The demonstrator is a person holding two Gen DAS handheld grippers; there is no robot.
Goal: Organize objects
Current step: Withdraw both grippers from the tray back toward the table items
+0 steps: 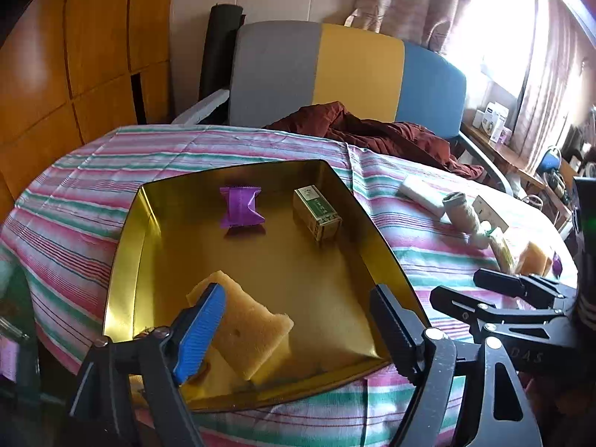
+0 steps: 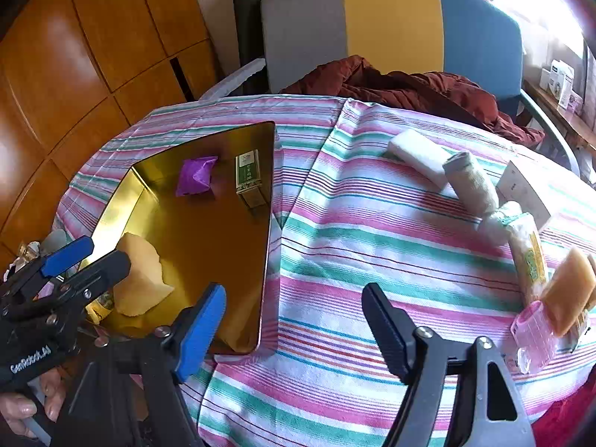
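Hovering over the gold tray [image 1: 126, 260], the left gripper [image 1: 298, 320] is seen with fingers spread, empty, sponge [image 1: 246, 331] lying just below. Remaining items [image 2: 480, 201] are lined up right of the right gripper [image 2: 294, 320], also spread and empty, the nearer one.

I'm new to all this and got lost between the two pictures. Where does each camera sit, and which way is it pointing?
Left wrist view: sits on the left gripper, looking down its open fingers into the gold tray holding a yellow sponge.
Right wrist view: sits on the right gripper, open over the striped tablecloth; a hand shows holding the left gripper.
Shared: the tray, its purple packet and green box, and the chair.
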